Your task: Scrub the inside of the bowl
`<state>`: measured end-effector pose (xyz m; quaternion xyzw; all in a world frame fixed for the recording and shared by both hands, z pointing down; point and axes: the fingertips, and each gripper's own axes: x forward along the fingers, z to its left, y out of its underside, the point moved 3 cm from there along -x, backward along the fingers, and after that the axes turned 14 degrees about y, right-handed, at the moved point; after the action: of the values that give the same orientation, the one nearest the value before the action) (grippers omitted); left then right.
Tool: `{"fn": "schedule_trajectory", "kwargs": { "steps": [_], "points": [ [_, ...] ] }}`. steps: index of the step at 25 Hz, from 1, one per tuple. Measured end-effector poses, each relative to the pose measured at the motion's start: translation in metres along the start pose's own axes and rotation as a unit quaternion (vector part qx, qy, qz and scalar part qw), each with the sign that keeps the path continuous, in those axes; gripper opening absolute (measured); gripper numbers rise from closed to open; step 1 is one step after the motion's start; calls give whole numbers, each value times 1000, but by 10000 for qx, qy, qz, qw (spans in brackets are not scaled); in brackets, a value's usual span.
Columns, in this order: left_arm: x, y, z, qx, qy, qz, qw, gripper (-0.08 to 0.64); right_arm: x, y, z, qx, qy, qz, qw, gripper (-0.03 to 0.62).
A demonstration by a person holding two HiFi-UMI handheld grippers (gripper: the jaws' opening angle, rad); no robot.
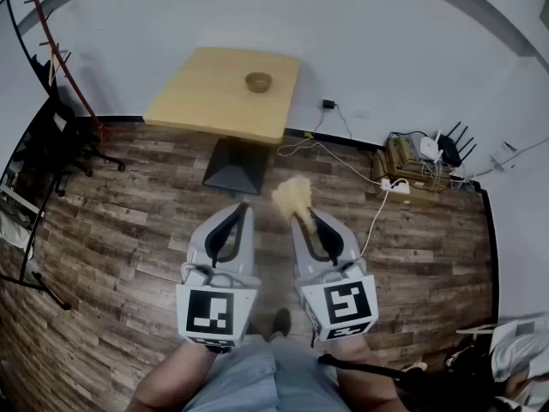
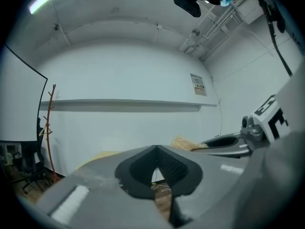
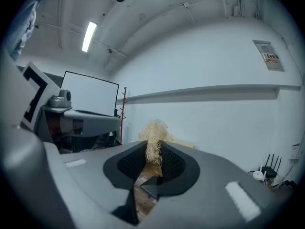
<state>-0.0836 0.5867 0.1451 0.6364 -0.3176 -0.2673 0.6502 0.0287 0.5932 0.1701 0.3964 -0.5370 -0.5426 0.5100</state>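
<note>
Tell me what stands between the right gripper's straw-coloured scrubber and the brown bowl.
Nothing visible. The right gripper, shut on the straw-coloured fibre scrubber, hangs over open wood-plank floor; the small brown round bowl sits alone on the light wooden table ahead.

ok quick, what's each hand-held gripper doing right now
Left hand-held gripper: shut, nothing between its jaws.
Right hand-held gripper: shut on the straw-coloured scrubber.

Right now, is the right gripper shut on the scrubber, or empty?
Shut on it: the right gripper pinches the straw-coloured scrubber between its jaws, the tuft poking out past the tips.
</note>
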Motion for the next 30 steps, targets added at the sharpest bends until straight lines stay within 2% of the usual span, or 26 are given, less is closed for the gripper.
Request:
{"fn": "schedule_trajectory", "kwargs": {
  "steps": [8, 17, 24, 30],
  "points": [
    [6, 3, 1, -16, -10, 17, 10000, 20, 5, 3, -5, 18, 15, 40, 10000, 74],
    [23, 2, -5, 43, -63, -10, 10000, 20, 9, 2, -24, 222, -44, -149, 9996, 74],
    [45, 4, -17, -80, -155, 21, 9998, 20, 13, 3, -48, 241, -163, -211, 9994, 74],
    [57, 16, -12, -175, -269, 137, 9994, 20, 25, 16, -55, 320, -265, -65, 9991, 74]
  ]
}}
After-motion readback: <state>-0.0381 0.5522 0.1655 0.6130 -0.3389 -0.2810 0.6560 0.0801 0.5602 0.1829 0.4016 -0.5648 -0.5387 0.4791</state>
